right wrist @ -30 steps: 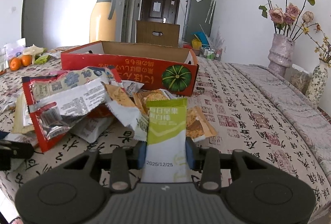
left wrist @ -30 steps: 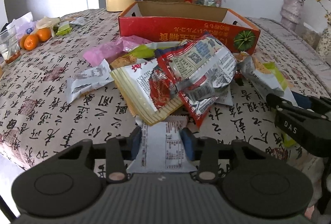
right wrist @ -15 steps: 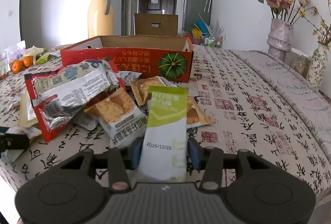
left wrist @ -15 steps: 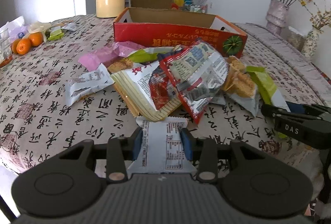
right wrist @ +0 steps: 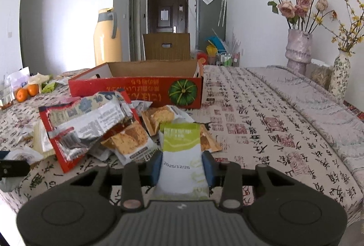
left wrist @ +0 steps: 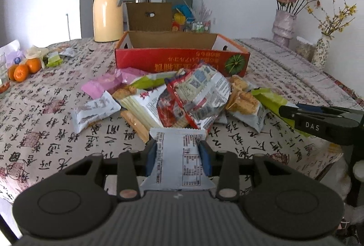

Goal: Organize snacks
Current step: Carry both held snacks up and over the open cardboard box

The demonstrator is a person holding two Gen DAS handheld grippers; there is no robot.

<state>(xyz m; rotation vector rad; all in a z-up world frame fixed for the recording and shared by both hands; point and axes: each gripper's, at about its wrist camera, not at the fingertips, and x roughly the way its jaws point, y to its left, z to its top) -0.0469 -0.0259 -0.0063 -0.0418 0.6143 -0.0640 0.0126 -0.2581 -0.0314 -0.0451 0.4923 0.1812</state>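
Snack packets [left wrist: 182,98] heaped on patterned tablecloth [left wrist: 45,109], just before open red box [left wrist: 182,61]. Left gripper [left wrist: 178,155] clamps white packet [left wrist: 179,161] between blue pads, held above table edge. Right gripper [right wrist: 182,166] jaws, just closing further, pinch green-and-white packet [right wrist: 180,155] stamped with date, near pile's right side. Yellow jug [left wrist: 107,14] behind box; oranges [left wrist: 25,68] far left.

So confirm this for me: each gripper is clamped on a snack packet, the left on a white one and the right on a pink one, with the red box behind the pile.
One detail is off. The right gripper is clamped on a green-and-white packet, not a pink one, as the right wrist view shows. The rest holds: the left gripper grips a white packet, and the red box sits behind the pile.
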